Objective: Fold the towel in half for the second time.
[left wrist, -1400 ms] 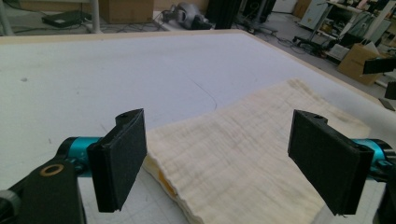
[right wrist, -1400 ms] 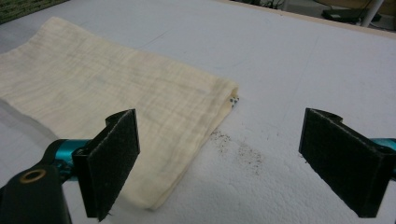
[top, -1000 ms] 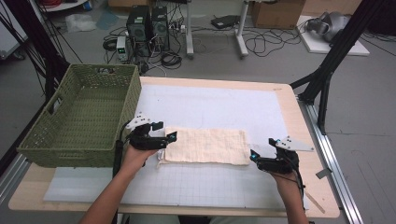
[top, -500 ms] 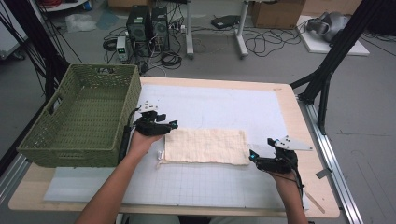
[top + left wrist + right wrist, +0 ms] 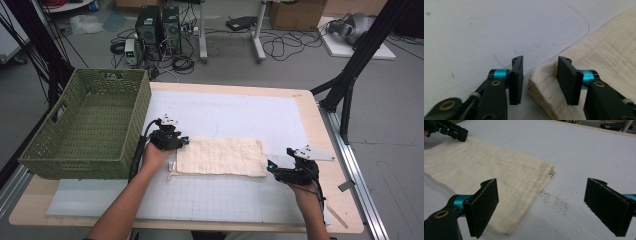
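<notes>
The left gripper (image 5: 539,82) stood with jaws apart around a corner of the folded cream cloth (image 5: 220,157); the right gripper (image 5: 550,207) gaped wide beside it; no writing was legible.

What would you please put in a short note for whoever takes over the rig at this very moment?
Left hand-held gripper: open, jaws on either side of the far-left corner of the cloth, not yet closed on it.
Right hand-held gripper: open wide, low by the cloth's right edge, holding nothing.
Cloth: folded into a flat rectangle on the white mat, in the middle of the table.
Basket: at the left of the table, nothing seen in it.
Done: the cloth looks folded.
Left: probably grip both ends and fold again or move it to the basket; which one cannot be told.
</notes>
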A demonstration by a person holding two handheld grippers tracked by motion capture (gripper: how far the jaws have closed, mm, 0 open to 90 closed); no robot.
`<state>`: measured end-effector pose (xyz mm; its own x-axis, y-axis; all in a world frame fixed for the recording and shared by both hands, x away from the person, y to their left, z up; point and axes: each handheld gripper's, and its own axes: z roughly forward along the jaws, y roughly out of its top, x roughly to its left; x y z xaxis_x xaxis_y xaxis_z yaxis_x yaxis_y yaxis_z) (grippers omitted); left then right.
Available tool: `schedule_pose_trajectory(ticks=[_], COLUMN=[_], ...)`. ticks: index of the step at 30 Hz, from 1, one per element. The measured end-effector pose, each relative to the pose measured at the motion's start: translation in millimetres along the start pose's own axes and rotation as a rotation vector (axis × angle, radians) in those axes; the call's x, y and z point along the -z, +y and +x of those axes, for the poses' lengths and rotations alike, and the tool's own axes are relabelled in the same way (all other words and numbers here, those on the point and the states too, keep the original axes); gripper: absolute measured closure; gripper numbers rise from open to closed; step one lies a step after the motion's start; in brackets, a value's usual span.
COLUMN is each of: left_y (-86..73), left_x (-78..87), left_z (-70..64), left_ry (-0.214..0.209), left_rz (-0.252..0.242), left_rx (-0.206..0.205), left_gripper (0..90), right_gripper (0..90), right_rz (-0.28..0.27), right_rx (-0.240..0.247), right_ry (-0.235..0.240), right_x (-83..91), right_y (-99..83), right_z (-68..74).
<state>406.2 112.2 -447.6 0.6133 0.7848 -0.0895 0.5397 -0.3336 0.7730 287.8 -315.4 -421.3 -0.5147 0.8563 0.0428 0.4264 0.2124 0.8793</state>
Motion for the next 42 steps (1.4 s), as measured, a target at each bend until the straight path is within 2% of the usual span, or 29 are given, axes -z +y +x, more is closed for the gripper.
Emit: schedule_pose_trajectory(ticks=[3, 7, 9, 11, 17, 22, 24, 25, 27, 28, 30, 32, 35, 37, 41, 42], left_y=[-1.2, -5.5, -5.8, -5.9, -6.2, -6.5, -6.7, -6.8, -7.0, -7.0, -7.2, -7.3, -7.4, -7.4, -7.3, -7.4], left_x=[1.3, 1.7, 1.5, 1.2, 1.5, 1.7, 1.7, 1.5, 1.8, 2.0, 2.2, 2.0, 2.1, 2.1, 2.3, 2.3], left_z=[-0.7, -3.9, -3.8, -3.4, -1.9, -1.2, -0.6, -0.3, 0.4, 0.8, 1.8, 1.8, 2.0, 2.0, 1.6, 1.7], left_ry=[-0.006, -0.02, -0.025, -0.027, -0.035, -0.04, -0.043, -0.045, -0.05, -0.051, -0.057, -0.057, -0.058, -0.058, -0.057, -0.057], left_rz=[0.001, -0.028, -0.03, -0.034, -0.033, -0.033, -0.035, -0.038, -0.039, -0.039, -0.039, -0.041, -0.043, -0.043, -0.04, -0.04], left_rx=[-0.023, -0.05, -0.042, -0.035, -0.014, -0.002, 0.006, 0.011, 0.018, 0.021, 0.024, 0.029, 0.033, 0.033, 0.028, 0.029], left_gripper=[69.2, 82.2, 83.7, 84.1, 84.2, 84.2, 84.2, 84.2, 84.1, 84.1, 84.1, 84.2, 84.2, 84.2, 84.1, 84.0], right_gripper=[11.7, 11.7, 11.6, 11.6, 10.8, 10.9, 11.2, 11.4, 17.6, 17.9, 22.6, 26.9, 35.4, 37.8, 46.4, 48.1], right_rz=[-0.004, 0.006, 0.038, 0.059, 0.062, 0.136, 0.156, 0.167, 0.184, 0.186, 0.181, 0.195, 0.209, 0.217, 0.187, 0.196], right_rx=[-0.001, 0.004, -0.015, -0.043, -0.012, 0.017, 0.001, 0.002, 0.002, -0.002, -0.026, -0.046, -0.048, -0.026, -0.029, -0.031], right_ry=[0.003, 0.002, -0.013, -0.004, 0.001, 0.022, 0.044, 0.039, 0.04, 0.034, 0.025, 0.036, 0.059, 0.053, 0.06, 0.062], right_x=[-3.2, -9.9, -14.9, -21.0, -36.4, -64.3, -73.1, -77.4, -84.0, -86.4, -89.6, -92.1, -94.7, -96.4, -101.6, -104.5], right_y=[2.0, 5.4, 5.5, 5.1, 21.5, 39.2, 43.0, 45.0, 47.4, 47.8, 45.8, 43.1, 40.5, 39.5, 39.2, 38.9], right_z=[1.6, 2.9, 1.6, -0.4, -3.3, -10.0, -13.3, -15.1, -18.9, -21.2, -27.0, -32.5, -37.0, -37.8, -38.6, -38.3])
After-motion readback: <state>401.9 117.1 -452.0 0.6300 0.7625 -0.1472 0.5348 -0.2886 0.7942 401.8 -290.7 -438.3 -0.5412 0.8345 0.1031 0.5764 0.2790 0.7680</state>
